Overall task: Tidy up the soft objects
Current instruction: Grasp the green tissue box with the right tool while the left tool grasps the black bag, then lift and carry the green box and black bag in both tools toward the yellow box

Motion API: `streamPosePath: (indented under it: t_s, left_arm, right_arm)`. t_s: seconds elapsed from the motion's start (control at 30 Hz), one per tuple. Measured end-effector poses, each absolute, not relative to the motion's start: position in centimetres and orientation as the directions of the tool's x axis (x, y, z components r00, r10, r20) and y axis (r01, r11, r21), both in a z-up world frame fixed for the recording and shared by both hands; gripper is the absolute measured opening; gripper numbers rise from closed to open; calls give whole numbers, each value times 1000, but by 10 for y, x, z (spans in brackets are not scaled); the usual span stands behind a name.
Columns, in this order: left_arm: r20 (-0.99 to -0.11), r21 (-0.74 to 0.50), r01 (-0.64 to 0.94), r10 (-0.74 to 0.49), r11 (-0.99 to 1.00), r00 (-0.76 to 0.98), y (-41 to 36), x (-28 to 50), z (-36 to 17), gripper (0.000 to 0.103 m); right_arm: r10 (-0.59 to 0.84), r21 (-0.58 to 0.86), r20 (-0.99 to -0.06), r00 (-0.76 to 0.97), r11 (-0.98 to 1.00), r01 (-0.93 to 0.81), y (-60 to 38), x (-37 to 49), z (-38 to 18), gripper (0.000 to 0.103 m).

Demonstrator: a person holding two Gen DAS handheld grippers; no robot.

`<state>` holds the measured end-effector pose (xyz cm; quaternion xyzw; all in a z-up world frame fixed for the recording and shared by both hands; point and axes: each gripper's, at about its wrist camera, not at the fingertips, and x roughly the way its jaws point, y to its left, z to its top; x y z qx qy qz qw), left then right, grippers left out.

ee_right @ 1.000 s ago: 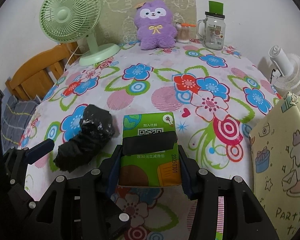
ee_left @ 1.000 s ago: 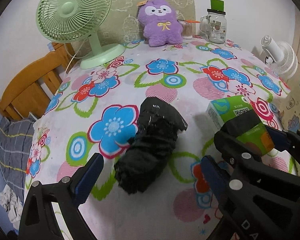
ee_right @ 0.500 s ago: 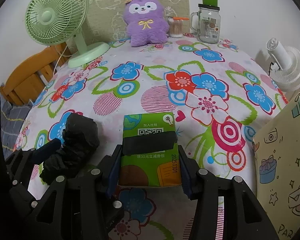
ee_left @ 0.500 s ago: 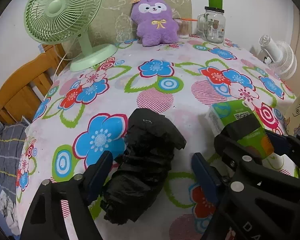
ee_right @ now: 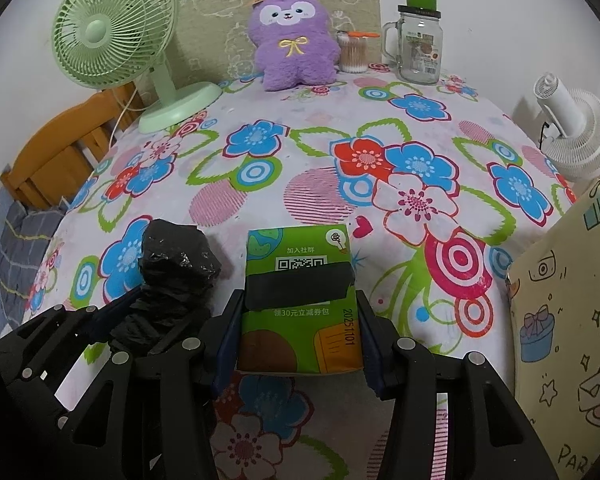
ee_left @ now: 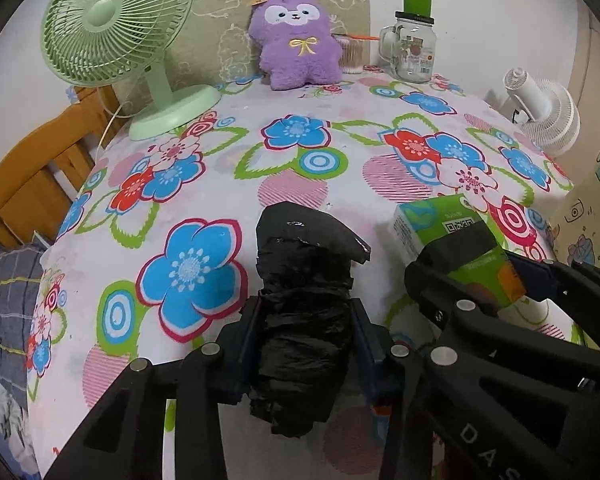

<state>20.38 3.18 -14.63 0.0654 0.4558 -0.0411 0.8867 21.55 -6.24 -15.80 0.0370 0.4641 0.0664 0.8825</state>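
My left gripper (ee_left: 304, 332) is clamped on a crinkled, glossy black plastic-bag bundle (ee_left: 306, 300) low on the flowered tabletop (ee_left: 300, 184), just beside the green tissue pack (ee_right: 300, 300) with black tape, which my right gripper (ee_right: 298, 332) pinches.

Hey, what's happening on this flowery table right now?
A person works two handheld grippers. The left gripper is closed on a black plastic bag roll; the right gripper clamps a green tissue pack. Both sit low over the tablecloth, side by side.
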Motion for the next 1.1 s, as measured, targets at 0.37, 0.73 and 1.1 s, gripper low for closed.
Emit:
streamPosePath:
  t_s: [0.37, 0.73, 1.1]
  left_arm:
    - [-792, 81, 94, 6, 992, 611, 29, 172, -131, 42]
    - [-761, 68, 82, -1, 994, 648, 20, 140, -109, 42]
    - [-721, 86, 72, 12, 994, 692, 12, 110, -83, 42]
  right_arm:
    - [164, 122, -796, 582, 986, -110, -65, 190, -146, 54]
    - [168, 95, -762, 625, 984, -149, -71, 157, -120, 54]
    - [179, 81, -717, 674, 981, -174, -76, 127, -92, 54]
